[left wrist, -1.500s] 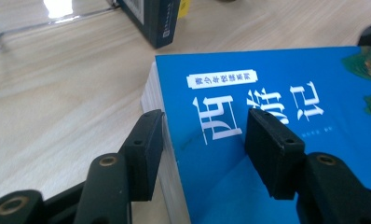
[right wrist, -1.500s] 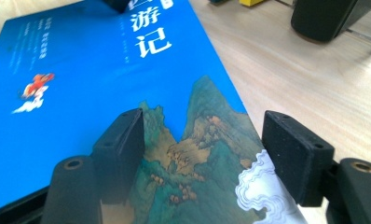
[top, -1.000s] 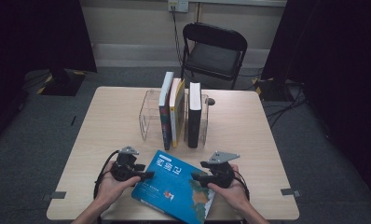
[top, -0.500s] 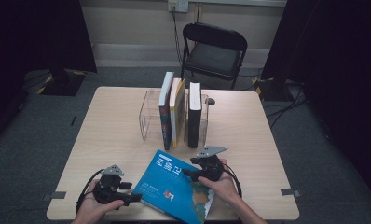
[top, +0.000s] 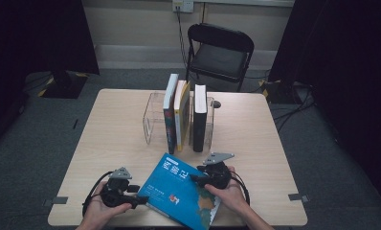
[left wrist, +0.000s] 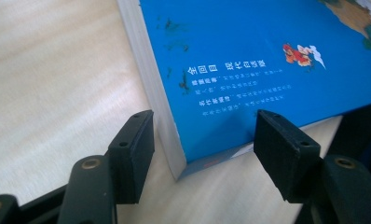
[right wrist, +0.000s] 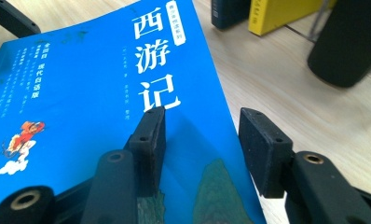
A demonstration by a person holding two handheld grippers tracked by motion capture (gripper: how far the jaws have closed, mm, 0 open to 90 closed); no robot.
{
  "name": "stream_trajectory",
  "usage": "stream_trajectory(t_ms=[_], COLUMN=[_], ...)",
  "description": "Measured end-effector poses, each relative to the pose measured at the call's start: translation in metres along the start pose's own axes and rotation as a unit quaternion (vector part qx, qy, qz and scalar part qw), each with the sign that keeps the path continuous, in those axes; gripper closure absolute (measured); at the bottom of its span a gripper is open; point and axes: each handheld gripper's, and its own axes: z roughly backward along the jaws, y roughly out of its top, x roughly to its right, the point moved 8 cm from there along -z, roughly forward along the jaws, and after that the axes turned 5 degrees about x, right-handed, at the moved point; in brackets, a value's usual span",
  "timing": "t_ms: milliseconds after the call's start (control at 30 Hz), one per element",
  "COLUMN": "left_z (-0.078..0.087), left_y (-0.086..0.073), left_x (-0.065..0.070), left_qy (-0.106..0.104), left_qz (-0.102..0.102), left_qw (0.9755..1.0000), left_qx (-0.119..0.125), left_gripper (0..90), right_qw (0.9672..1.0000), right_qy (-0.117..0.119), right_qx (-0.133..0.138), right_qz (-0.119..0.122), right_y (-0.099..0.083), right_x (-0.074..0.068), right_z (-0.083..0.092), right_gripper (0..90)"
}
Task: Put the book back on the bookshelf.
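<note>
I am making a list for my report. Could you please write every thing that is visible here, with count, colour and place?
blue book: 1, blue, flat at the table's near edge
upright books: 3, dark blue, yellow and black, standing in the holder
clear holder: 1, transparent, table middle
table: 1, light wood
chair: 1, black, behind the table
left gripper: 1, black, jaws astride the book's corner, apart from it
right gripper: 1, black, over the book's edge
</note>
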Motion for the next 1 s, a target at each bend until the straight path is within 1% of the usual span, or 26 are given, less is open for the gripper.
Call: stream_trajectory(t_ms=[100, 133, 200, 267, 300, 400, 467, 533, 633, 700, 767, 800, 900, 933, 967, 1000], left_z=[-0.004, -0.005, -0.007, -0.009, -0.011, -0.016, -0.018, -0.021, -0.025, -0.027, -0.029, -0.031, -0.034, -0.035, -0.037, -0.038], left_y=[0.005, 0.007, 0.010, 0.014, 0.016, 0.022, 0.026, 0.030, 0.033, 0.036, 0.040, 0.042, 0.047, 0.048, 0.050, 0.052], left_x=[-0.003, -0.005, -0.006, -0.008, -0.010, -0.013, -0.015, -0.015, -0.019, -0.019, -0.020, -0.020, -0.023, -0.024, -0.024, -0.025], left_qy=[0.006, 0.009, 0.019, 0.023, 0.028, 0.030, 0.039, 0.045, 0.035, 0.038, 0.049, 0.050, 0.057, 0.057, 0.058, 0.058], left_qz=[0.003, 0.005, -0.003, -0.007, -0.007, -0.001, -0.005, -0.007, 0.010, 0.007, -0.006, -0.001, -0.001, 0.000, 0.005, 0.004], left_qw=[1.0000, 0.9999, 0.9998, 0.9997, 0.9995, 0.9995, 0.9992, 0.9989, 0.9992, 0.9991, 0.9987, 0.9987, 0.9983, 0.9983, 0.9982, 0.9982], left_qx=[0.004, 0.004, 0.011, 0.008, 0.010, 0.013, 0.009, 0.012, 0.014, 0.014, 0.008, 0.010, 0.015, 0.013, 0.016, 0.015], left_gripper=[38.7, 38.4, 39.7, 39.6, 38.5, 37.6, 37.8, 39.0, 39.2, 39.1, 39.2, 39.7, 40.0, 40.1, 40.3, 40.7], right_qw=[0.9999, 0.9999, 0.9997, 0.9996, 0.9995, 0.9994, 0.9993, 0.9990, 0.9987, 0.9985, 0.9984, 0.9983, 0.9981, 0.9980, 0.9980, 0.9979], right_qy=[-0.006, -0.009, -0.014, -0.018, -0.021, -0.022, -0.027, -0.031, -0.035, -0.036, -0.035, -0.034, -0.034, -0.036, -0.036, -0.037], right_qx=[-0.001, -0.002, -0.002, -0.001, -0.003, -0.008, -0.008, -0.007, -0.008, -0.006, -0.008, -0.009, -0.008, -0.008, -0.009, -0.009], right_qz=[-0.014, -0.013, -0.019, -0.020, -0.022, -0.025, -0.025, -0.031, -0.036, -0.041, -0.043, -0.047, -0.051, -0.051, -0.052, -0.052], right_y=[-0.003, -0.004, -0.007, -0.010, -0.011, -0.015, -0.018, -0.021, -0.025, -0.027, -0.029, -0.031, -0.035, -0.036, -0.037, -0.038], right_x=[0.003, 0.003, 0.005, 0.006, 0.006, 0.007, 0.007, 0.007, 0.007, 0.007, 0.007, 0.006, 0.005, 0.005, 0.004, 0.003], right_z=[0.004, 0.006, 0.011, 0.014, 0.016, 0.023, 0.027, 0.031, 0.036, 0.038, 0.041, 0.044, 0.049, 0.050, 0.051, 0.053], right_gripper=[52.3, 52.3, 52.1, 52.0, 51.9, 51.8, 51.6, 51.5, 51.1, 51.0, 50.6, 50.5, 50.3, 50.2, 50.1, 49.9])
